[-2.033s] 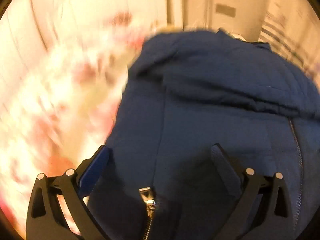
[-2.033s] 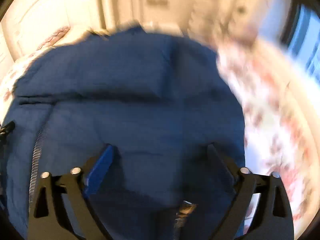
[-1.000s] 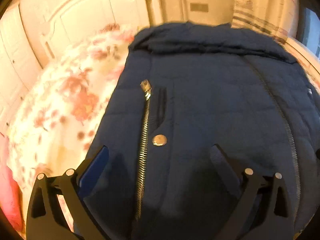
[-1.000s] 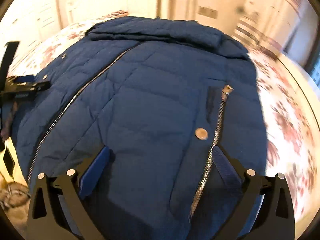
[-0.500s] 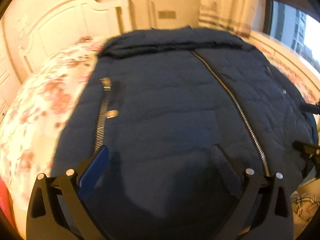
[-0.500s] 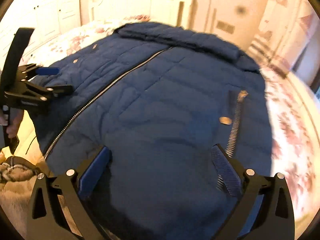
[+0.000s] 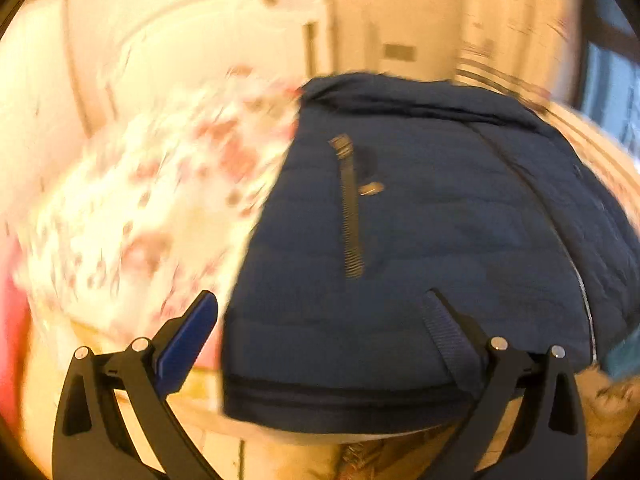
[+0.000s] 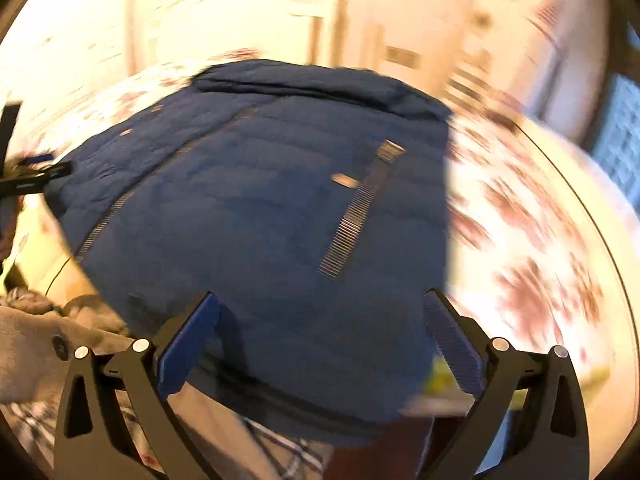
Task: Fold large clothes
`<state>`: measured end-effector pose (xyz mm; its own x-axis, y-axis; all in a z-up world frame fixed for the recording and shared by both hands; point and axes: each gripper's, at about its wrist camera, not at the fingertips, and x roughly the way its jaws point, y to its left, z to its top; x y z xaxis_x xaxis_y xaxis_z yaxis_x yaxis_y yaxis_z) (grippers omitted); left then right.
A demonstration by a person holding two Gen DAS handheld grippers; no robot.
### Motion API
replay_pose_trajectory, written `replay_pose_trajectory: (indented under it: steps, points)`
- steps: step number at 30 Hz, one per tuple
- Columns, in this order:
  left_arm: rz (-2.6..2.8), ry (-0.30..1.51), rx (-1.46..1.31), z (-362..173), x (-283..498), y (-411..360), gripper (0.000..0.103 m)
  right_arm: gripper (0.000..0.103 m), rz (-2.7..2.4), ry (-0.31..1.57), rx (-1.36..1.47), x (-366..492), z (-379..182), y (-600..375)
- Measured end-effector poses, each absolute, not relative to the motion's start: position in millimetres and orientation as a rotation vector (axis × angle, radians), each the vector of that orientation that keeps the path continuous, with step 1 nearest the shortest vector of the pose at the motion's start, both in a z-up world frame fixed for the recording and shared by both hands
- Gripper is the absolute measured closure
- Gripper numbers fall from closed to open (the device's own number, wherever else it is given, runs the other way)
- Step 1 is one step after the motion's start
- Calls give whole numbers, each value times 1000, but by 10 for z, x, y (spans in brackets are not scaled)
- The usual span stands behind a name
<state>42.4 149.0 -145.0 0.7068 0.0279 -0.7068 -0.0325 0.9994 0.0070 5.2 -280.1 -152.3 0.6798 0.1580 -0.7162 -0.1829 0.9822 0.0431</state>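
Note:
A navy quilted jacket (image 7: pixel 432 240) lies flat on a bed with a floral cover (image 7: pixel 132 216), front up, its hem hanging over the near edge. A zip pocket (image 7: pixel 350 208) and a snap show on each side. My left gripper (image 7: pixel 320 316) hovers open above the hem at the jacket's left side, nothing between its fingers. The jacket (image 8: pixel 256 216) fills the right wrist view too, where my right gripper (image 8: pixel 320 316) stands open over the hem's right part. The other gripper (image 8: pixel 32 180) shows at the far left edge there.
A white headboard (image 7: pixel 192 32) and wall stand behind the bed. Floral bedding (image 8: pixel 532 248) spreads right of the jacket. A window (image 8: pixel 624 140) is at the far right. A grey fuzzy garment (image 8: pixel 36 328) and checked fabric (image 8: pixel 288 452) lie below the bed's near edge.
Both grippers have drawn back toward the jacket's hem and the bed's near edge, staying open. The views are now blurred by motion; the hem and floor items have come into sight.

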Motion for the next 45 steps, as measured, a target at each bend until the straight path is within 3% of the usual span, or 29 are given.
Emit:
replay_pose_trajectory:
  steps: [5, 7, 9, 15, 20, 21, 22, 24, 28, 32, 37, 42, 45]
  points:
    - [-5, 823, -132, -1569, 436, 1756, 2, 10, 182, 800, 138, -124, -1655, -3132]
    - [-5, 818, -100, -1553, 423, 1676, 2, 19, 200, 795, 119, -177, -1668, -3098]
    - [-43, 815, -82, -1533, 409, 1578, 14, 29, 258, 798, 128, -208, -1687, -3066]
    - [-72, 810, -86, -1553, 334, 1602, 19, 35, 301, 846, 296, -301, -1854, -3268]
    - [-65, 814, -55, -1576, 343, 1563, 12, 36, 351, 829, 388, -304, -1917, -3250]
    - [-73, 815, -60, -1567, 352, 1548, 22, 37, 353, 830, 376, -302, -1906, -3212]
    - [-83, 816, -60, -1545, 349, 1521, 28, 45, 364, 829, 349, -310, -1889, -3167]
    - [-123, 804, -69, -1490, 316, 1502, 66, 59, 365, 813, 304, -339, -1823, -3113]
    - [-163, 794, -99, -1450, 298, 1487, 76, 81, 348, 735, 259, -421, -1682, -3073]
    - [-193, 777, -105, -1396, 135, 1374, 83, 87, 275, 692, 194, -414, -1563, -3056]
    - [-254, 803, -72, -1440, -131, 1182, 81, 88, 314, 669, 285, -466, -1470, -3379]
    - [-239, 877, -177, -1639, -81, 1422, 39, 85, 359, 706, 420, -466, -1603, -3531]
    - [-270, 875, -207, -1642, -127, 1483, 23, 80, 361, 725, 525, -443, -1749, -3688]
